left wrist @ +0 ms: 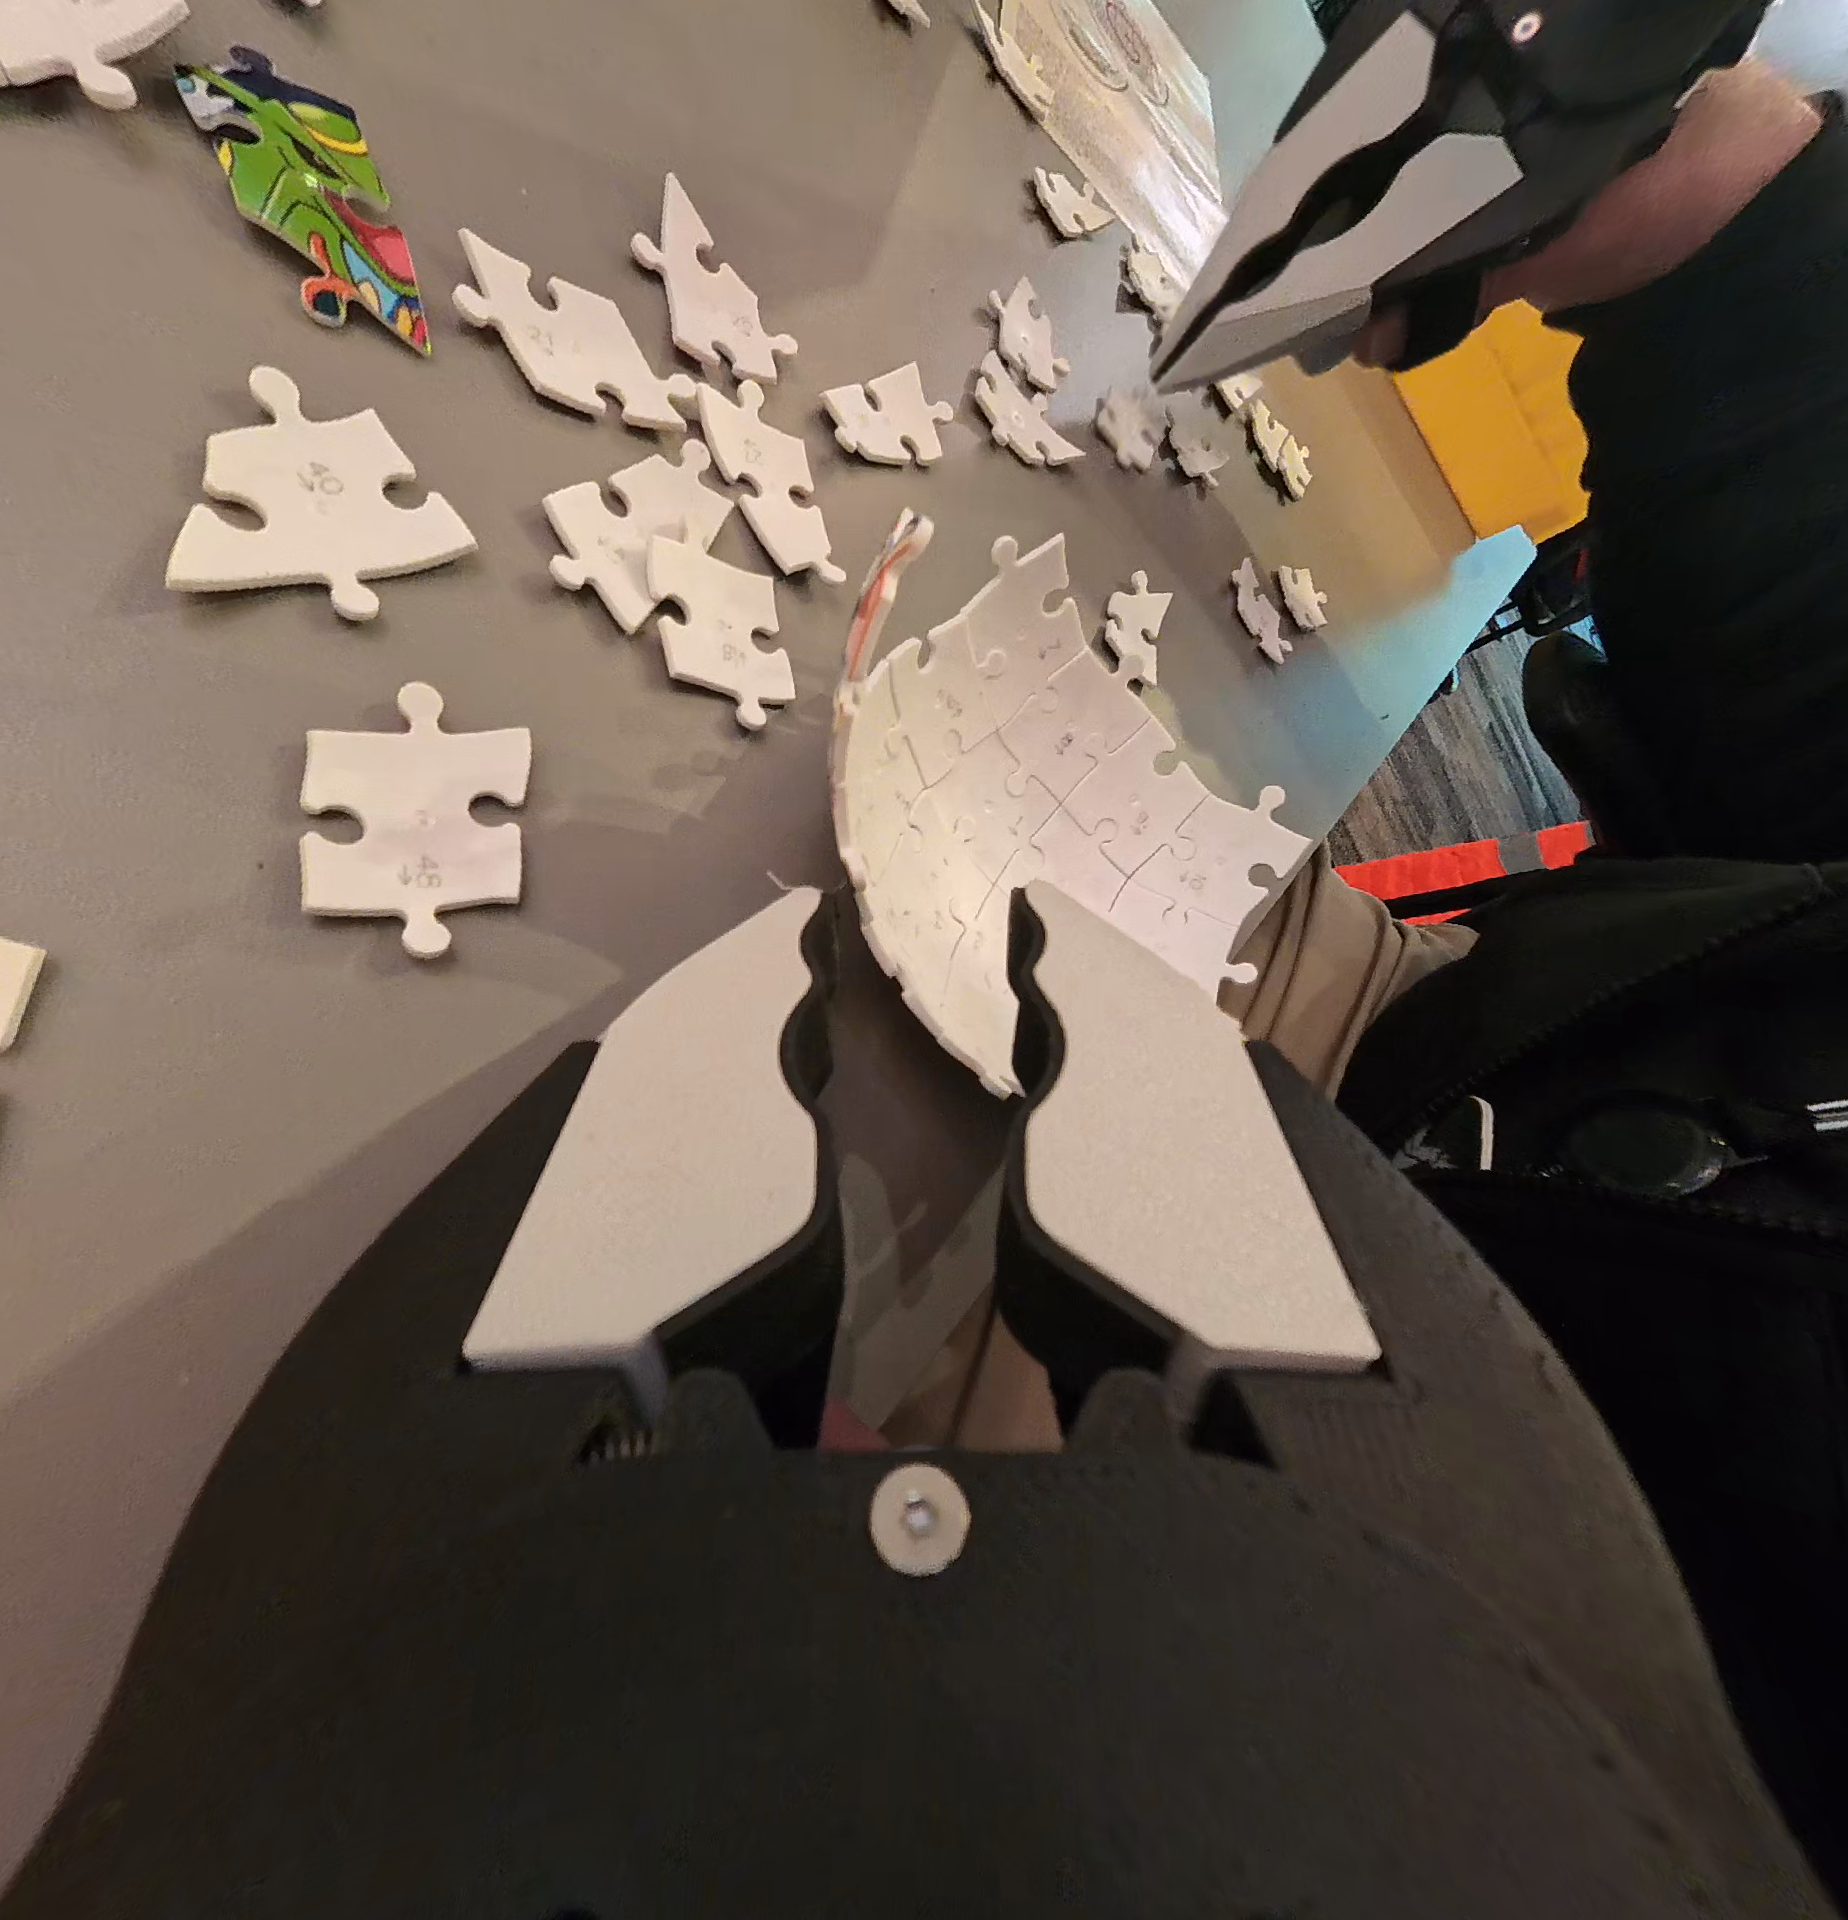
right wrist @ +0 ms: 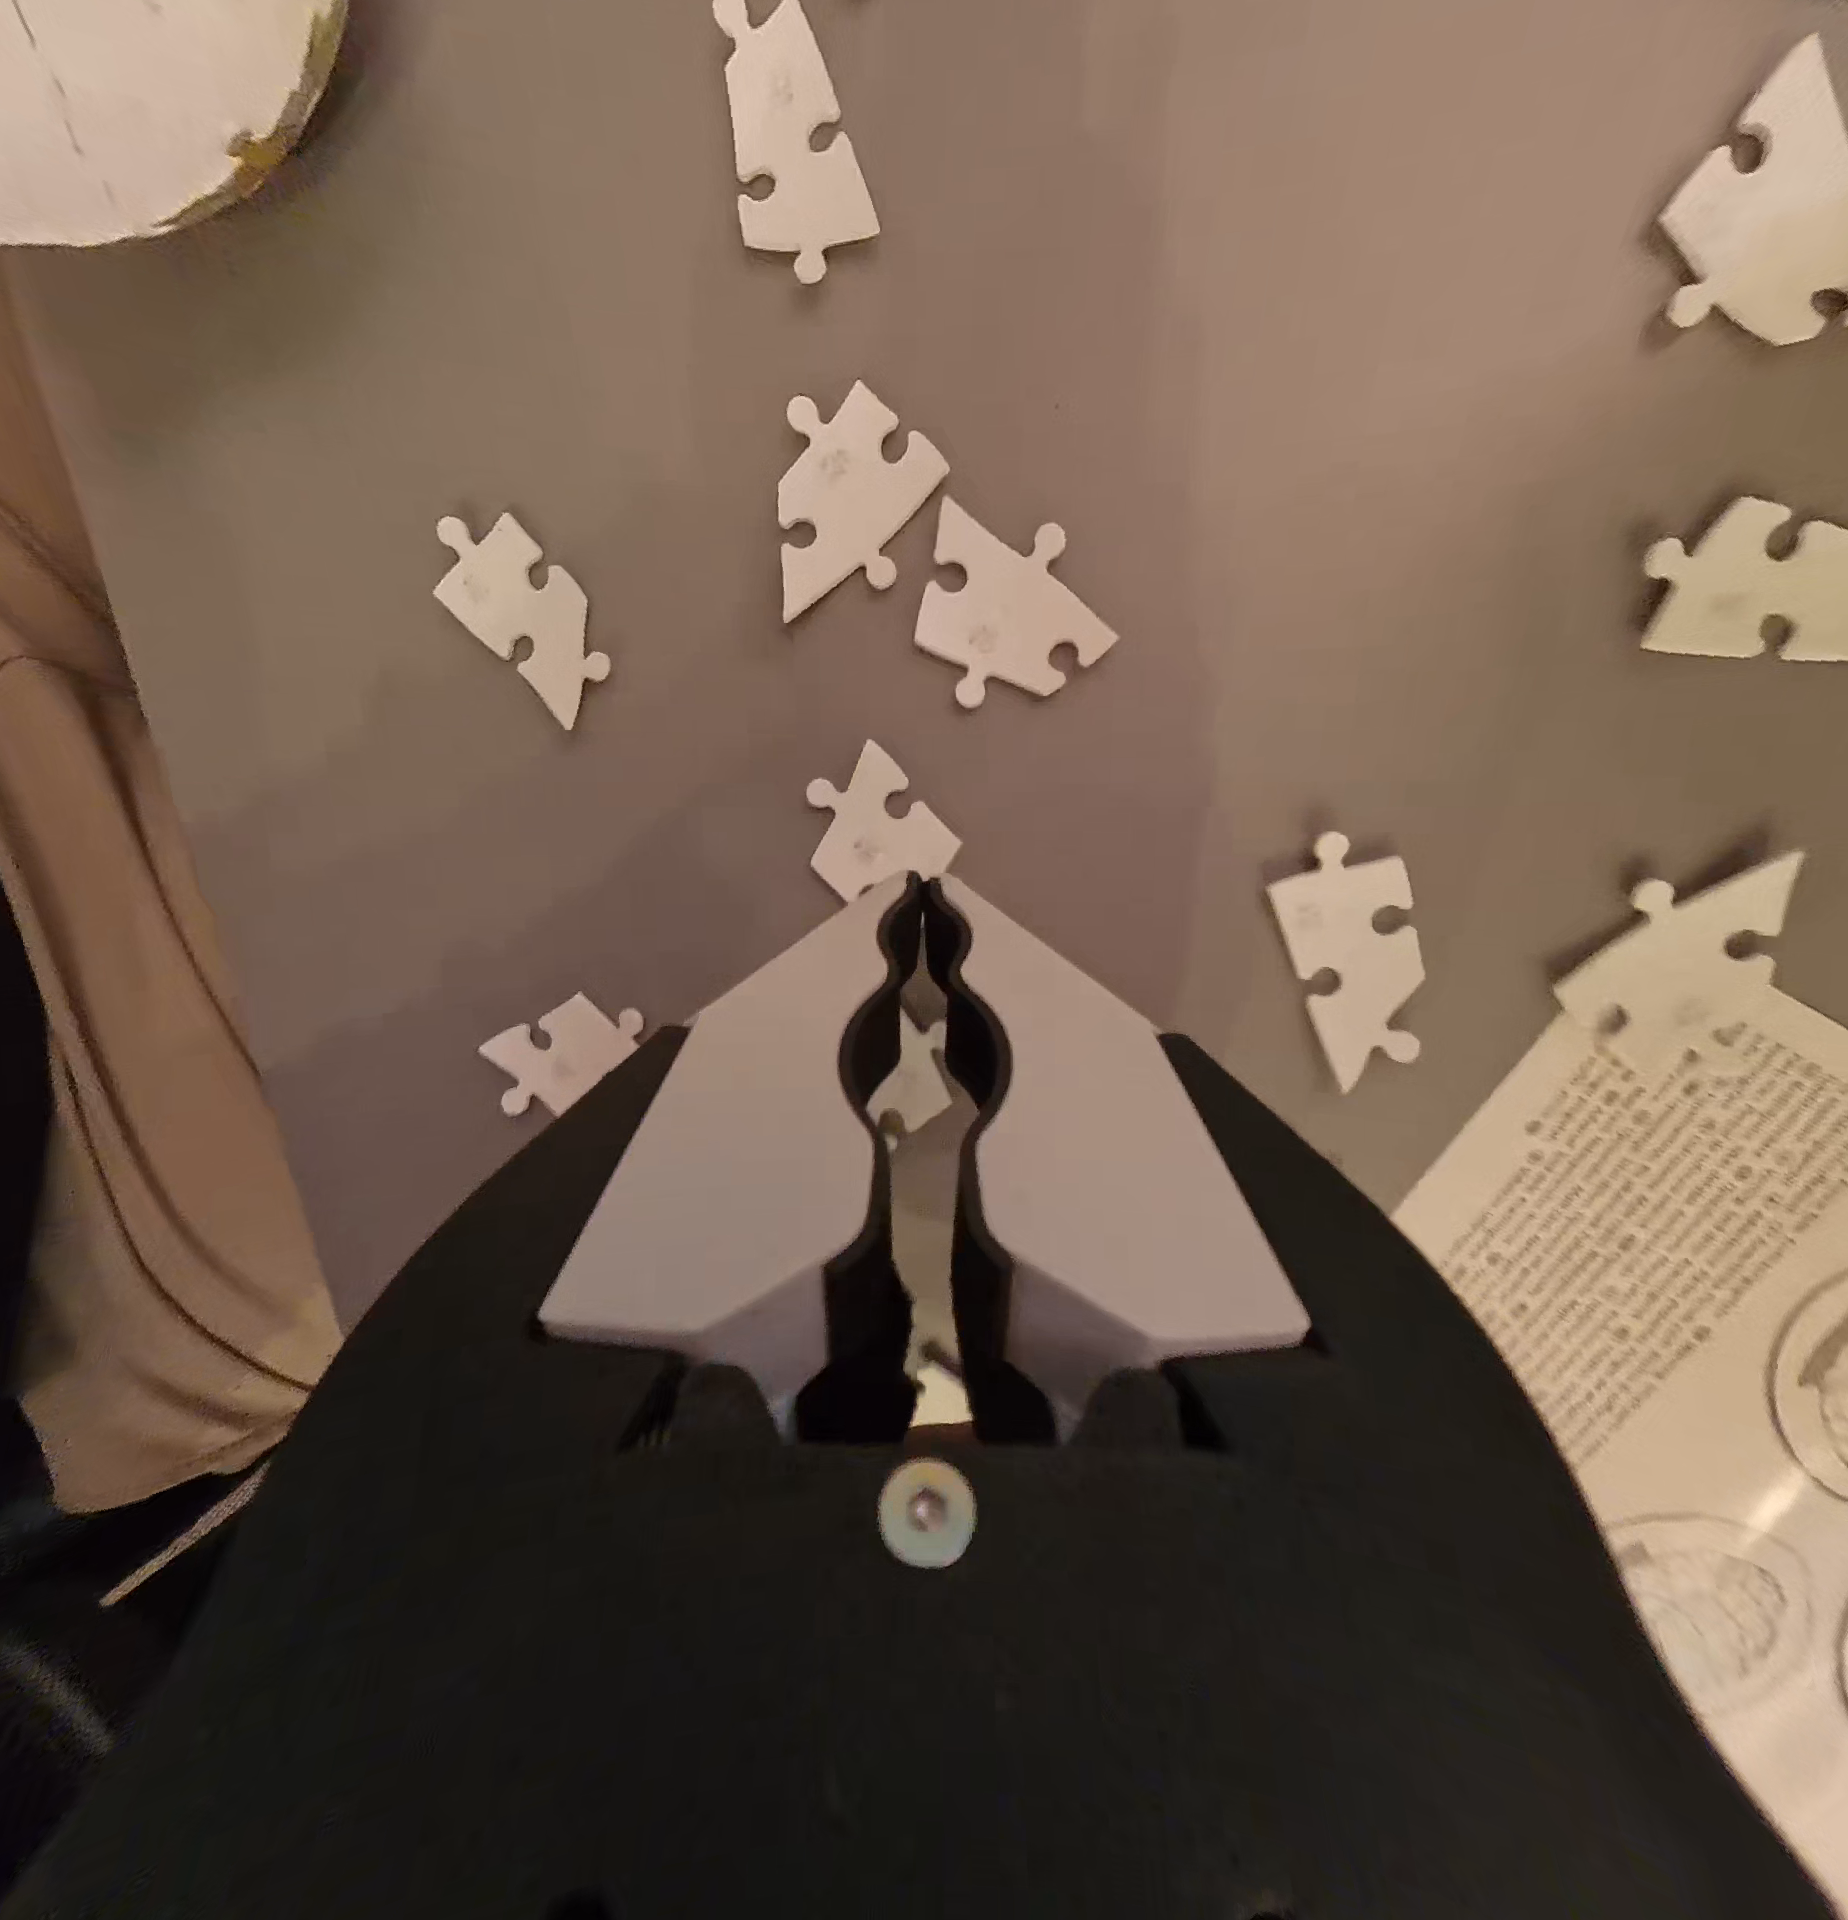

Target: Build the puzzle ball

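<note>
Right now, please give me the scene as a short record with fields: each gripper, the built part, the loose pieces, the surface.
left gripper: open, its fingers on either side of the edge of the curved shell; contact unclear
curved shell: partly built ball section, white inner side showing
right gripper: fingertips together, over a loose piece; grip unclear
loose piece: white, flat on the table
colourful piece: printed side up
table: grey, many white pieces scattered
instruction sheet: by the right gripper

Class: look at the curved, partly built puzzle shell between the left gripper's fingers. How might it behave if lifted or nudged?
The shell is many thin interlocked pieces, so it may flex or pop apart under a squeeze. Its rounded form probably rocks on the table when nudged. It looks light, thin and hollow.
</note>
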